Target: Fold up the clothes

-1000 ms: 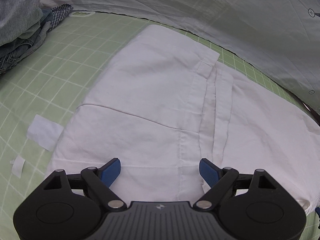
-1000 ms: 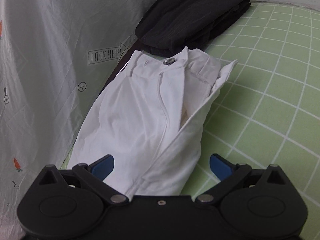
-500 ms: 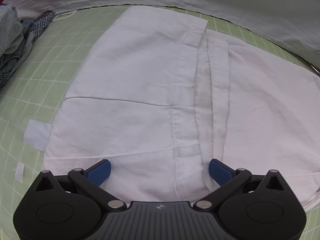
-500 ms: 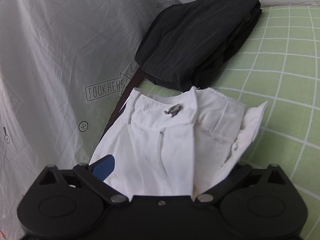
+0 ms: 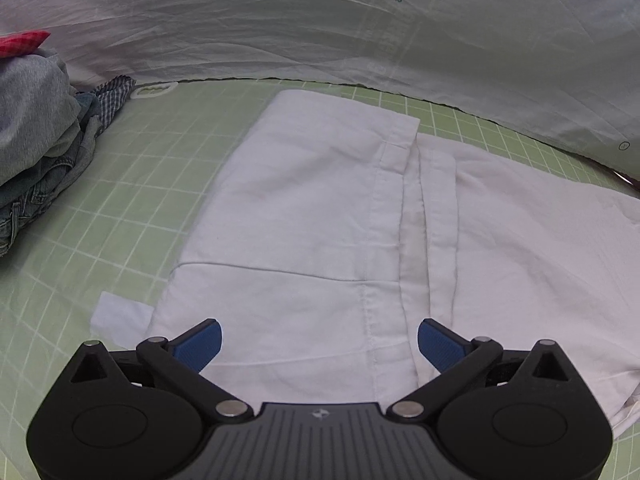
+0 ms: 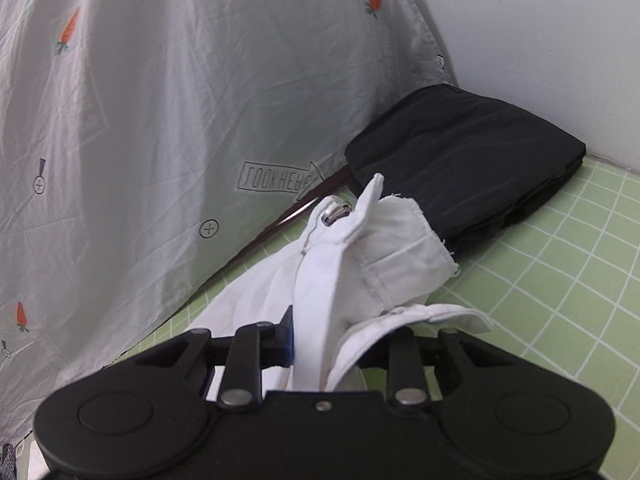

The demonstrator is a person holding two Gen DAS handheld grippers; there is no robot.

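white cotton trousers (image 5: 320, 216) are lying flat on the green grid mat (image 5: 132, 184) that covers the surface, legs folded back so the hems are sitting over the middle of the garment. the left tool (image 5: 319, 342) is hanging just above the near edge of the fabric with its blue pads spread wide apart and nothing between them; it is probably waiting there to pin or pick up that edge once the other end comes over.

the right tool (image 6: 320, 340) is clamped on the waistband end of the trousers (image 6: 360, 248), lifting it clear of the mat so the metal button (image 6: 338, 212) and the open fly are standing up in front of the camera. gripping at the waist makes sense, since that thick seam gives a firm hold and lets the whole top half be carried in one piece toward the hems. the right pad is hidden behind the bunched cloth, so how much fabric is caught is hard to say.

a folded black garment (image 6: 472, 168) is resting just beyond the waistband at the mat's corner, likely a finished piece set aside. a heap of grey and denim clothes (image 5: 36, 148) is sitting at the far left, well apart, seemingly waiting its turn. a pale sheet with carrots (image 5: 400, 40) is hanging behind everything.
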